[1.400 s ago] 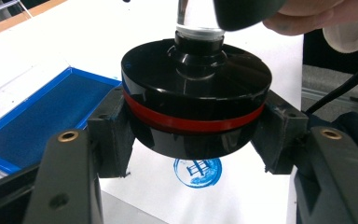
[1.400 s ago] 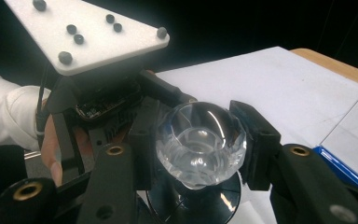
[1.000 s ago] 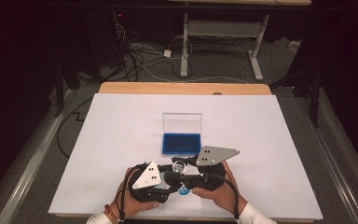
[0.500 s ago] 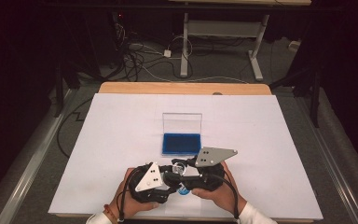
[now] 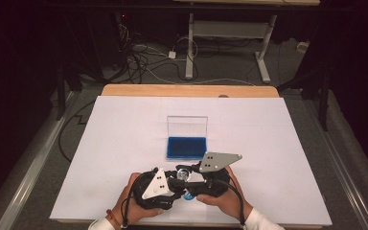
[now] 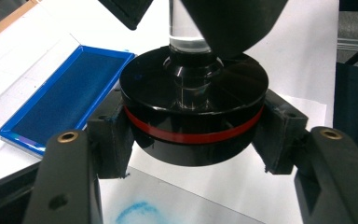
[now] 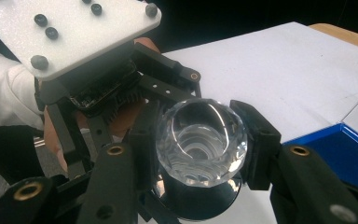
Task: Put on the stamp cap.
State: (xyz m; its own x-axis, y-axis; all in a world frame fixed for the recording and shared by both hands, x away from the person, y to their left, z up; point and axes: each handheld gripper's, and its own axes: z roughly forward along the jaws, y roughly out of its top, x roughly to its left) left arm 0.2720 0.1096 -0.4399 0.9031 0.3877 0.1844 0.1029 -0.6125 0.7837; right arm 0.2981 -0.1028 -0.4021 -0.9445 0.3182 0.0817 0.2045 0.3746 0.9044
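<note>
A round stamp [image 6: 193, 119] is held up near the front edge of the white table [image 5: 278, 143], between the two hands. The stamp has a black round base with a red ring around it, and a clear knob [image 7: 200, 142] on top that looks like glass. The left gripper [image 6: 193, 140] has its two jaws clamped on the sides of the black base. The right gripper [image 7: 198, 144] has its two jaws clamped on the clear knob, one jaw on each side. From above, both grippers sit close together, and the hands wrap around them. A blue ink pad [image 5: 187, 147] lies just past the grippers on the table, with its clear lid [image 5: 187, 127] standing up behind it. Under the stamp there is a blue smudge [image 6: 137, 212] on a sheet of paper.
</note>
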